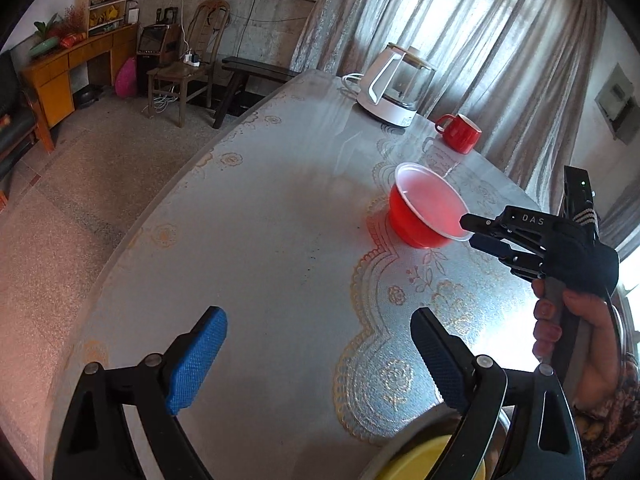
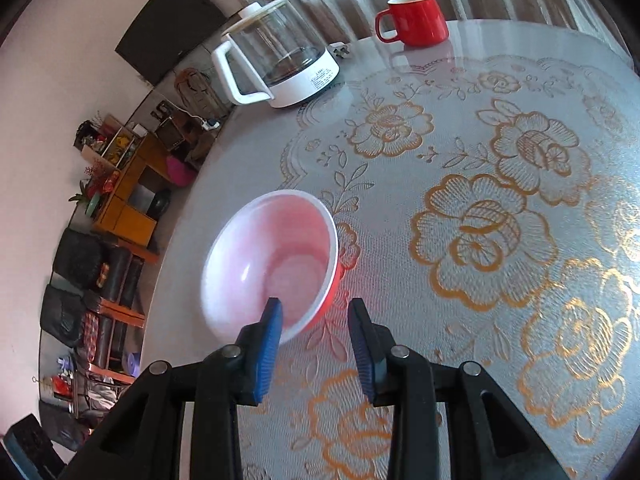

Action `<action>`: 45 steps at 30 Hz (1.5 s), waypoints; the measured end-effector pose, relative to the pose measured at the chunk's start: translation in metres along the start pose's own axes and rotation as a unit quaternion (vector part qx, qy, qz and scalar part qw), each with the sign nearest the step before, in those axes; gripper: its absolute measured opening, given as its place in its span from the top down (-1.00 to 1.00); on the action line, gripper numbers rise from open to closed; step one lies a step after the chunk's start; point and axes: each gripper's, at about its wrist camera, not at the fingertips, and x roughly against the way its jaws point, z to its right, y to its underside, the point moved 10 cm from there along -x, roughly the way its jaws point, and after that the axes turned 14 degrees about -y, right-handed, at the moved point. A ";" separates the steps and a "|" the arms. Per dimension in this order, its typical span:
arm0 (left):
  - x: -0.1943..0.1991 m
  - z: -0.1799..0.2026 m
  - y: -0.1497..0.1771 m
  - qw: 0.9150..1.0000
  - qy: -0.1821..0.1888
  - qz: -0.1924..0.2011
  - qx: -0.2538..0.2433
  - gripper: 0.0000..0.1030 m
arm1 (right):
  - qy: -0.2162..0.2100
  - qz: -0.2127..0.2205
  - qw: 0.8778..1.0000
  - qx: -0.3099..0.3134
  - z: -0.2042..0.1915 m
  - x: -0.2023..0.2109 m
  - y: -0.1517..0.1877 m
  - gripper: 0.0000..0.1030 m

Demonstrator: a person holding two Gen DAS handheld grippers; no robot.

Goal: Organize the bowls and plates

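Red plastic bowl [image 2: 272, 264] with a pale rim is the thing to watch here. It sits upright on the surface [image 2: 500, 200], which is covered in a frosted cloth with gold flower print, just left of centre in the right wrist view.

The right gripper [image 2: 316, 320] is right on top of it. Its fingers stand partly apart, and the left one [image 2: 270, 340] overlaps the near rim of the bowl in the picture while the other hangs over bare cloth to the right. So the near wall looks like it's sitting roughly in the gap, but nothing is pinched yet as far as I can tell. From the left wrist view the right gripper's tips [image 1: 476, 230] come at the rim from the right of the frame, touching or just about.

The left gripper [image 1: 320, 344] is spread wide with nothing in it, low in its own frame, and the bowl is well up and to the right of it. So the right hand is clearly the nearer one. A yellow plate [image 1: 432, 460] peeks in at the bottom edge there, partly hidden by the gripper.

My guess: next comes closing on that near rim. The bowl's round, so no long axis to line up with.

White kettle [image 2: 280, 56] and red mug [image 2: 416, 20] sit far back, out of the way.
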 end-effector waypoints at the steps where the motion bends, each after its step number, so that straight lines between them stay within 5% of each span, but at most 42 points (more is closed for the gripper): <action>1: -0.003 0.000 -0.001 1.000 0.002 -0.002 0.000 -0.82 | 0.002 -0.001 1.000 -0.001 0.001 -0.004 -0.002 0.35; 6: -0.011 0.002 -0.003 1.000 0.005 -0.012 0.009 -0.82 | 0.019 -0.019 1.000 0.011 0.006 -0.023 -0.003 0.36; 12: -0.009 0.007 -0.005 1.000 0.007 -0.009 0.005 -0.82 | 0.010 -0.028 1.000 0.003 0.013 -0.028 0.008 0.79; 24: 0.012 0.041 -0.013 0.999 0.029 0.023 -0.023 -0.76 | -0.011 -0.027 1.000 0.010 0.005 0.005 0.036 0.86; 31: -0.009 0.065 -0.014 0.998 0.036 -0.002 -0.059 -0.23 | -0.017 -0.028 0.999 0.013 0.001 0.018 0.048 0.88; 36: -0.030 0.078 -0.010 0.996 0.046 -0.033 -0.072 -0.11 | -0.016 -0.031 0.999 0.009 0.003 0.018 0.054 0.88; 38: -0.037 0.082 -0.007 0.995 0.036 -0.042 -0.084 0.19 | -0.016 -0.033 0.999 0.008 0.004 0.017 0.056 0.88; 45: -0.042 0.087 -0.002 0.993 0.016 -0.025 -0.117 0.51 | -0.020 -0.039 0.999 0.009 0.005 0.010 0.056 0.88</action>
